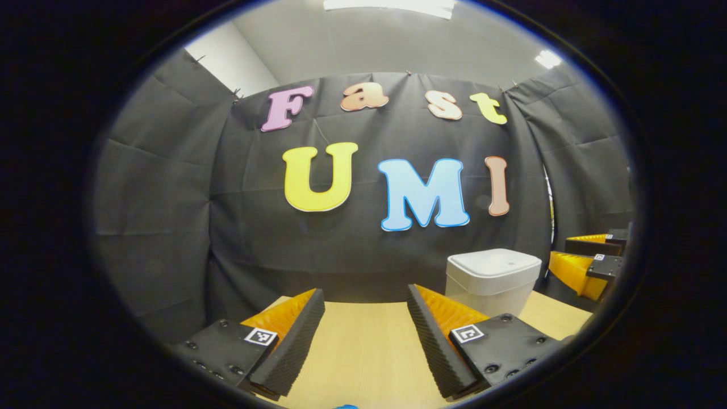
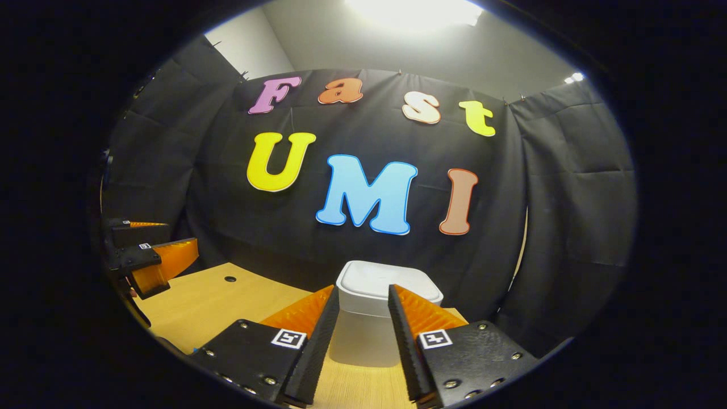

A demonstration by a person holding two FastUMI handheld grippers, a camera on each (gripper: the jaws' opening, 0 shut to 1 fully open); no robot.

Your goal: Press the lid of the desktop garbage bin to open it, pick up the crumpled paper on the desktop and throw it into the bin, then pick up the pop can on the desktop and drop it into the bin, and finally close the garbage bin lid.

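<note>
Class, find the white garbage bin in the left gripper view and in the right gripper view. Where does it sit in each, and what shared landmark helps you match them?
Left gripper view: the garbage bin sits lower right, lid closed, beyond the right finger.
Right gripper view: the bin sits bottom centre, framed between the two fingers.
Shared landmark: the wooden desktop under the bin.

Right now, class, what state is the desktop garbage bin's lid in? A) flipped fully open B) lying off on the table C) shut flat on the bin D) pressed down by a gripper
C: the lid sits flat and shut on the bin, and the right gripper is open in front of it, not touching.
</note>
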